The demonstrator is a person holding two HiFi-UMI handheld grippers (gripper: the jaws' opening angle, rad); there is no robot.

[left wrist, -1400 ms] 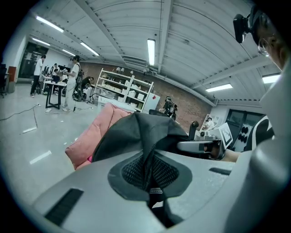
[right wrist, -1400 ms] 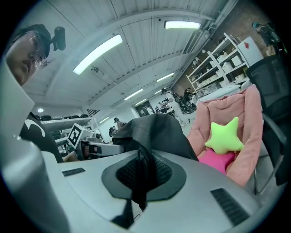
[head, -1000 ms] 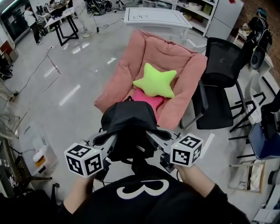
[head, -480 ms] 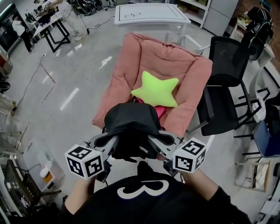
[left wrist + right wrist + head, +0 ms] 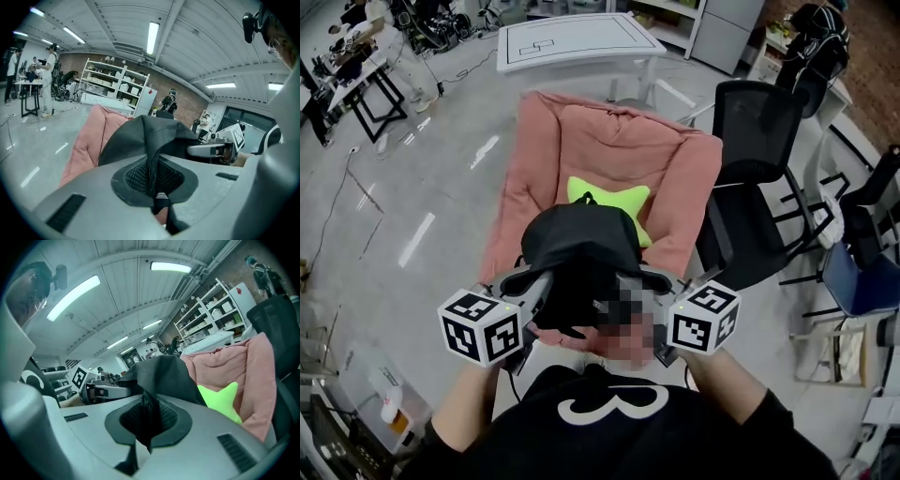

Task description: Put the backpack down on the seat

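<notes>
Only one character can be read. At the bottom centre of the head view, the person's black shirt bears a large white figure shaped like a 3. The left gripper's white marker cube, lower left, and the right gripper's matching cube, lower right, carry black square code patterns rather than letters. Print on the far shelves is too small to read.

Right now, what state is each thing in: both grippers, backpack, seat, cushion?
backpack: held up, not yet on seat
left gripper: shut on backpack
right gripper: shut on backpack
seat: holds only the cushion, as far as shows
cushion: lying on seat, partly hidden by backpack
</notes>
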